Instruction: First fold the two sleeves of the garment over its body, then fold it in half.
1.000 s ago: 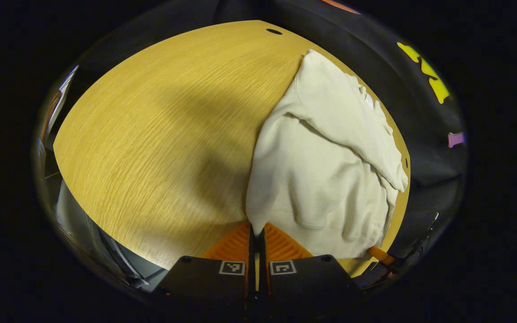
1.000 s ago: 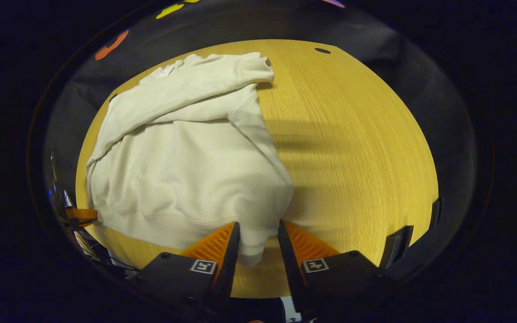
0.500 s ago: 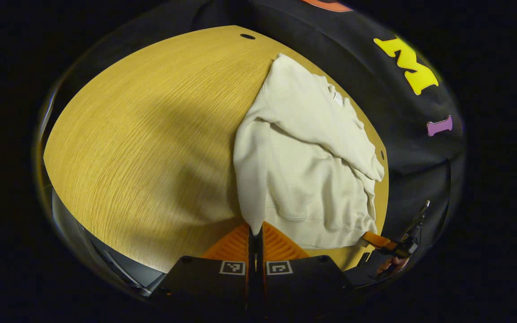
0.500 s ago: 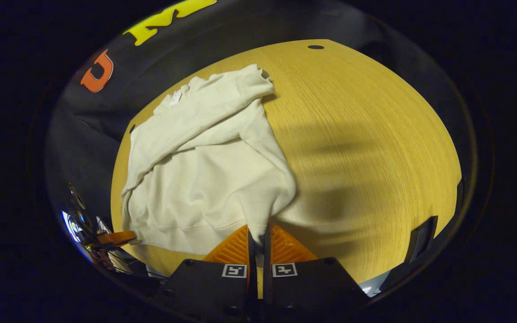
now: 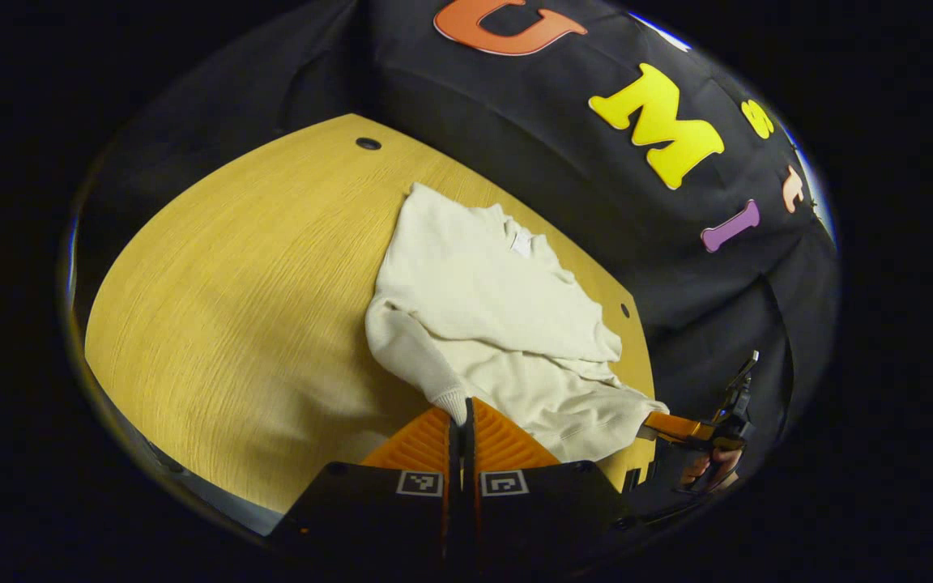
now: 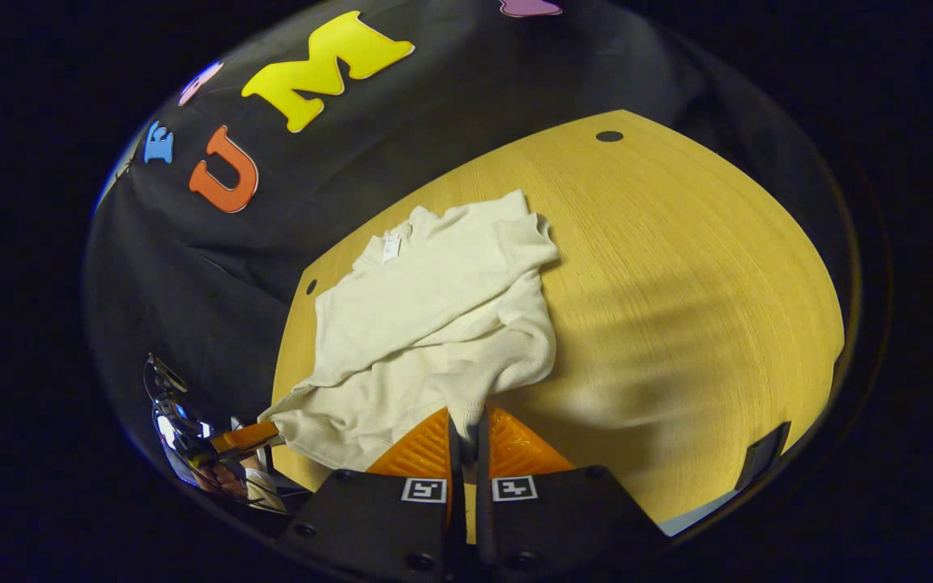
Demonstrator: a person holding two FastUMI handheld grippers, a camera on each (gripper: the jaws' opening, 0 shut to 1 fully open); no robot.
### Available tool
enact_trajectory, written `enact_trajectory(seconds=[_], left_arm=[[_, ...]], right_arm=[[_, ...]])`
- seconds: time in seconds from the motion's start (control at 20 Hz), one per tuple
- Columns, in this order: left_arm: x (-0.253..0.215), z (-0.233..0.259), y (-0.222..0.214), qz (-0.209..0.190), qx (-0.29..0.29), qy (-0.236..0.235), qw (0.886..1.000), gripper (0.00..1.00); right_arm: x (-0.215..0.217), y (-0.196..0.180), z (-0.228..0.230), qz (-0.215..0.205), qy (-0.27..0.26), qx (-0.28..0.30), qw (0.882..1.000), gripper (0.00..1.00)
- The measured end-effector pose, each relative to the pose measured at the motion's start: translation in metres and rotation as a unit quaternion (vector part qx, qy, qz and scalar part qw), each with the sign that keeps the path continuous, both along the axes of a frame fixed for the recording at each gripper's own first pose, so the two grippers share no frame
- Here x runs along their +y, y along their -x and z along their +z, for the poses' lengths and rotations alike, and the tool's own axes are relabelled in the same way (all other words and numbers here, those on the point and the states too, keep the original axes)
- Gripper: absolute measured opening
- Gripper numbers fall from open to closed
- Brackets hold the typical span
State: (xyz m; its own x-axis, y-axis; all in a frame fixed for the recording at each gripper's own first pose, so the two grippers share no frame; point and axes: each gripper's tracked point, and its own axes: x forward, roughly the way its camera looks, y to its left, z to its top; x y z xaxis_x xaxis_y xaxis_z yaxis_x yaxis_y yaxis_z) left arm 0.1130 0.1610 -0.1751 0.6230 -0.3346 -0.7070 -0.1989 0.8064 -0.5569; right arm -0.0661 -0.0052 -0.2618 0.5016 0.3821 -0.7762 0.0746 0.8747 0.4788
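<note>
Sleeves of the cream long-sleeved fleece garment (image 5: 499,324) already lie folded across its body on the yellow wooden table (image 5: 232,324); the half-fold looks under way, the near hem lifted. Left gripper (image 5: 460,425), at 6 o'clock in its view, has jaws clenched on one hem corner; right gripper (image 6: 466,429) likewise pinches the other.

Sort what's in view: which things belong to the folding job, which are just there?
Job:
cream sweatshirt
left gripper, shut on its hem corner
right gripper, shut on the other hem corner

Just there:
wooden table
black cloth wall
</note>
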Motion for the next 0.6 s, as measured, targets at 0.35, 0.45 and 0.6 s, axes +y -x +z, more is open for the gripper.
enact_trajectory(seconds=[0.35, 0.45, 0.6], left_arm=[[0.002, 0.041, -0.05, -0.006, -0.093, 0.007, 0.996, 0.03], [0.004, 0.051, -0.066, -0.003, -0.111, 0.009, 0.994, 0.03], [0.009, 0.062, -0.091, 0.01, -0.125, 0.017, 0.992, 0.03]], right_arm=[[0.02, -0.074, 0.084, 0.022, -0.019, -0.083, 0.996, 0.06], [0.031, -0.1, 0.104, 0.027, -0.025, -0.1, 0.994, 0.06], [0.042, -0.14, 0.122, 0.029, -0.036, -0.113, 0.993, 0.05]])
